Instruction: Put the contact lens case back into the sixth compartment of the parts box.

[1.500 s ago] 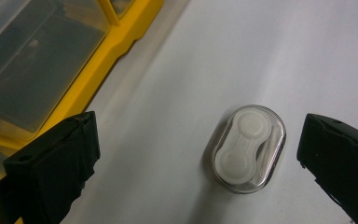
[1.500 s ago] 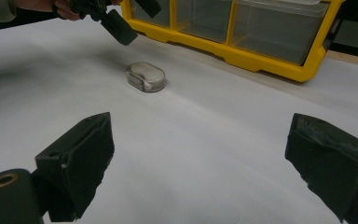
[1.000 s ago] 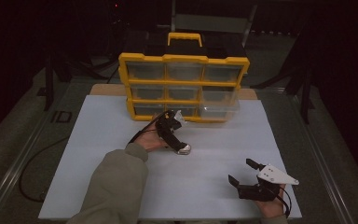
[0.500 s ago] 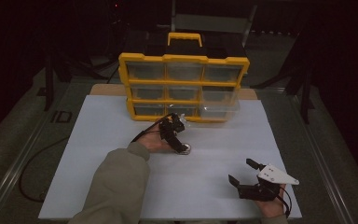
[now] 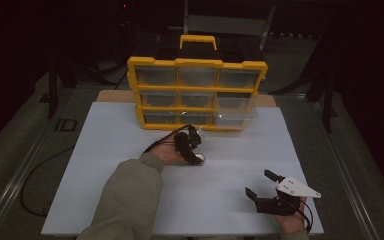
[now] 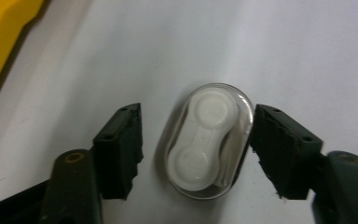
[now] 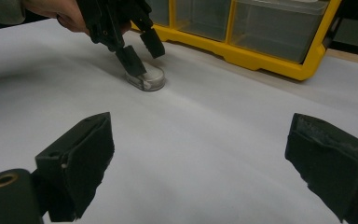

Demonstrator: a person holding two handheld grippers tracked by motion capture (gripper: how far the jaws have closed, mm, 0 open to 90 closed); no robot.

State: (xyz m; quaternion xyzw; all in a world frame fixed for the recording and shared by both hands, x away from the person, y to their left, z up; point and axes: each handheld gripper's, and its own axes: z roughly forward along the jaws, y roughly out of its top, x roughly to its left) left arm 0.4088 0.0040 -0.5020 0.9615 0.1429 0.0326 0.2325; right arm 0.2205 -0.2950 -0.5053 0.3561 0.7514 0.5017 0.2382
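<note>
— what has been changed since a second ago?
— since then the left claw [image 5: 198, 150] has been brought down and a little nearer the person, away from the yellow drawer cabinet [image 5: 198, 93], and is now set over a small clear oval case [image 5: 199, 159]. the right claw [image 5: 261, 184] has been left where it was.

— how is the left claw held?
— its jaws are spread apart, one on each side of the case [image 6: 209, 140], which is lying flat on the white table [image 5: 105, 150]. the jaw on the right of the left gripper view is seen touching or nearly touching the case's edge; a gap is seen at the other jaw. nothing is gripped.

— and where is the case placed?
— it is found in front of the cabinet, below its bottom row of drawers, apart from it. a white two-lobed insert can be made out inside it. in the right gripper view the case [image 7: 145, 78] is seen on the table just in front of the cabinet [image 7: 270, 51], under the left claw [image 7: 142, 49].

— and the right claw?
— it is held wide open and empty, well away from the cabinet, near the table's front edge and to the right of the case. it is held in the person's right hand [image 5: 292, 224].
</note>
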